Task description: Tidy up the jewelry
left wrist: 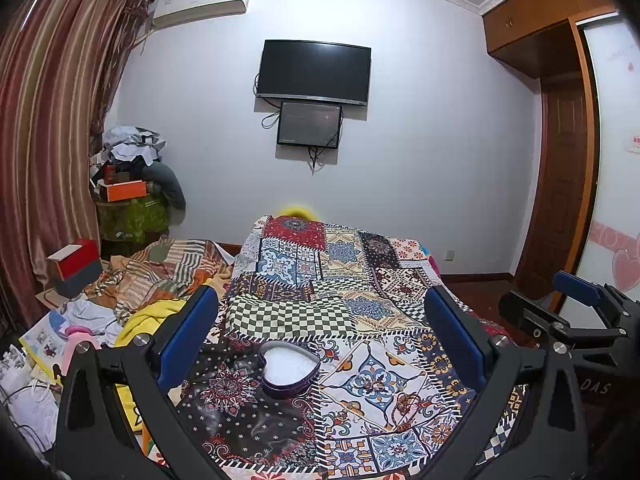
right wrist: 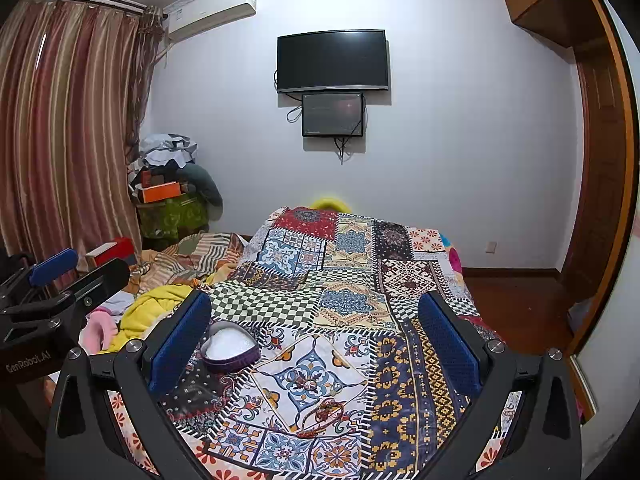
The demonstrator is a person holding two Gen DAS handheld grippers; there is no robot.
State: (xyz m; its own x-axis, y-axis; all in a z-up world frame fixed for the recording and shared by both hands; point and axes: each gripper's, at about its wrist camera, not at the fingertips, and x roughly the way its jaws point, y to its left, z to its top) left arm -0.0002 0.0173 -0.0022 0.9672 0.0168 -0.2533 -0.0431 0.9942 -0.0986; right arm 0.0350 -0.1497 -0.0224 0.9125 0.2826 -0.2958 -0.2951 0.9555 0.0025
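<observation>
Both your tongs stand wide open and empty: the left gripper frames the purple heart-shaped tin with white lining, the right gripper hangs above the reddish beaded bracelet lying on the patchwork patterned cloth. Lower the right one squarely over the bracelet and pinch one side of the band. Its beads blend into the print, so its outline is hard to read.

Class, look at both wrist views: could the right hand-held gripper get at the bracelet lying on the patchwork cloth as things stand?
Probably yes. The bracelet lies bare on the patchwork cloth, just ahead of the open right hand-held gripper, with nothing over it. The heart-shaped box sits off to the left.
</observation>
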